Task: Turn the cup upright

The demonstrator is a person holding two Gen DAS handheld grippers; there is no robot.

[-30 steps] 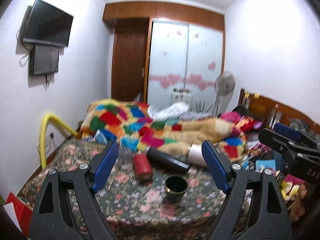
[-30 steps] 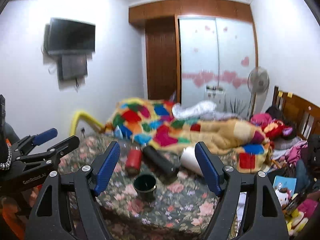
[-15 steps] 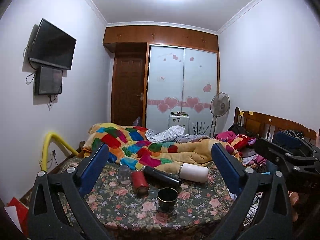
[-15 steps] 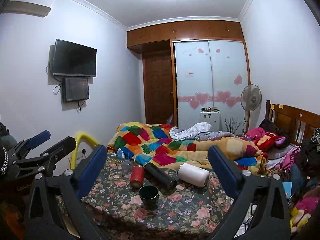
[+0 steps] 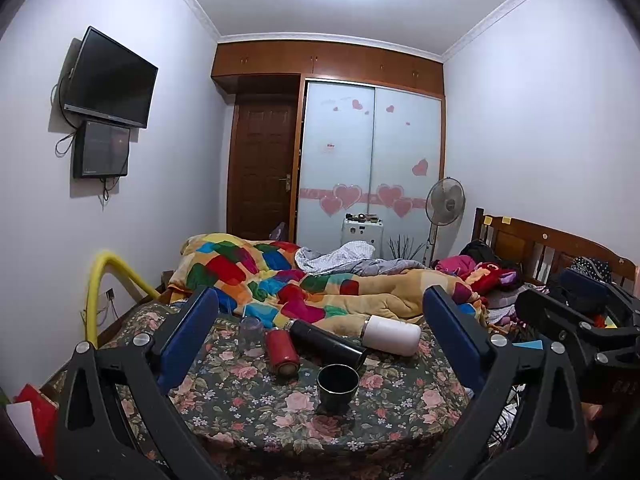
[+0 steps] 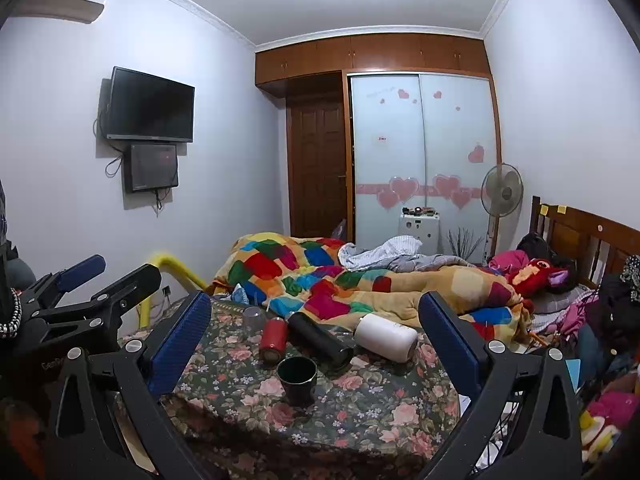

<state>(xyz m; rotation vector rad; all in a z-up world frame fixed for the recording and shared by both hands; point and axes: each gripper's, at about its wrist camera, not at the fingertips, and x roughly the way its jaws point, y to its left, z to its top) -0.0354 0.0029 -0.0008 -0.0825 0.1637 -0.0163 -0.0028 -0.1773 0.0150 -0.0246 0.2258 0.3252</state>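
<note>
**Both hand-held grippers released above the bed, cup standing upright**

The left hand-held gripper (image 5: 320,344) is seen with its blue pads spread wide, nothing between them; the right hand-held gripper (image 6: 316,340) is likewise released and empty. Ahead of and below both, between the finger lines, the dark cup (image 5: 337,387) is set mouth-up on the floral bedspread (image 5: 248,408). Just beyond it, a red bottle (image 5: 281,351), a black flask (image 5: 328,343) and a white flask (image 5: 390,334) are laid on their sides. A clear glass (image 5: 251,330) farther back is hard to make out.
</note>
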